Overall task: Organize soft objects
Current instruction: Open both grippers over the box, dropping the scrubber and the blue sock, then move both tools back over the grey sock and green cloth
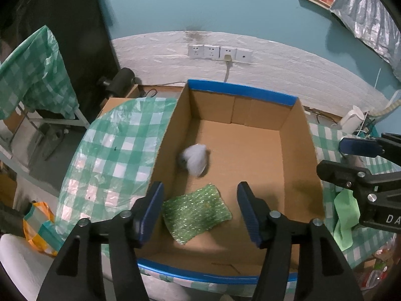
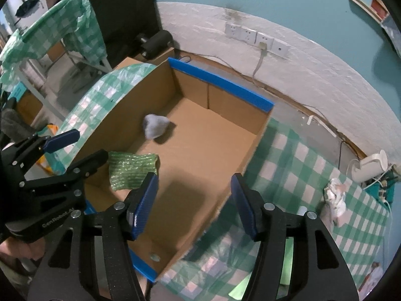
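Observation:
An open cardboard box (image 1: 295,155) with blue-taped rims stands on the checked tablecloth. On its floor lie a sparkly green sponge cloth (image 1: 196,213) and, farther in, a blurred white-grey fluffy ball (image 1: 194,160). My left gripper (image 1: 200,210) hangs open above the box's near end, over the sponge cloth and not touching it. My right gripper (image 2: 193,200) is open over the box's right wall with nothing in its jaws. From there the fluffy ball (image 2: 155,125) and sponge cloth (image 2: 132,173) show by the left wall, and the left gripper (image 2: 77,150) shows at the left.
A light green cloth (image 1: 345,218) lies on the table right of the box, beneath the right gripper (image 1: 351,160). A crumpled white cloth (image 2: 334,198) and a white kettle (image 2: 368,165) sit at the far right. Wall sockets (image 1: 220,54) with a cable are behind the box.

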Tool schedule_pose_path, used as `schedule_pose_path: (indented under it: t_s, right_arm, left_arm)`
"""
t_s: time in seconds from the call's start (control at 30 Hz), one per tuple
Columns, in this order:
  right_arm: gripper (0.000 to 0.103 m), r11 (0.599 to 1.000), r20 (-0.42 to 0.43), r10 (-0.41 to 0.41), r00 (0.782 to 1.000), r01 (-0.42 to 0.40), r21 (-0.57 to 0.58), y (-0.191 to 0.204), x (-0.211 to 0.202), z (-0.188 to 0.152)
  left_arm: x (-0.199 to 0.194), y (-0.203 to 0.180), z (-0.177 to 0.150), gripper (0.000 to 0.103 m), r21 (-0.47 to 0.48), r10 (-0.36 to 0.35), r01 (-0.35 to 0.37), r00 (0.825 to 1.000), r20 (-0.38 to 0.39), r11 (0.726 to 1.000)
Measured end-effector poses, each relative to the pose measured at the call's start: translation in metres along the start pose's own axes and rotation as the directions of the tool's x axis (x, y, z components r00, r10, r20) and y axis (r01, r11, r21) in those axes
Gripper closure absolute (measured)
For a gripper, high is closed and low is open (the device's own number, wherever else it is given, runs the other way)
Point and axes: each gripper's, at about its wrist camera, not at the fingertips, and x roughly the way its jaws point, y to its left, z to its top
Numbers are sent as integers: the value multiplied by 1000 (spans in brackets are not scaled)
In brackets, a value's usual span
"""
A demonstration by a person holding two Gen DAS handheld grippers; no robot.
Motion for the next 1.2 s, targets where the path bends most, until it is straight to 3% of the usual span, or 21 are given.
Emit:
schedule_pose_path:
  t_s: [0.4, 1.2]
  right_arm:
    - [42, 999, 23, -24, 999, 23, 41, -27, -21, -18]
    - [41, 975, 11, -117, 993, 113, 191, -117, -42, -74]
  left_arm:
    - [-14, -31, 5, 30, 66, -13, 10, 999, 45, 998]
    - [-18, -117, 5, 29, 187, -67, 65, 998, 2, 980]
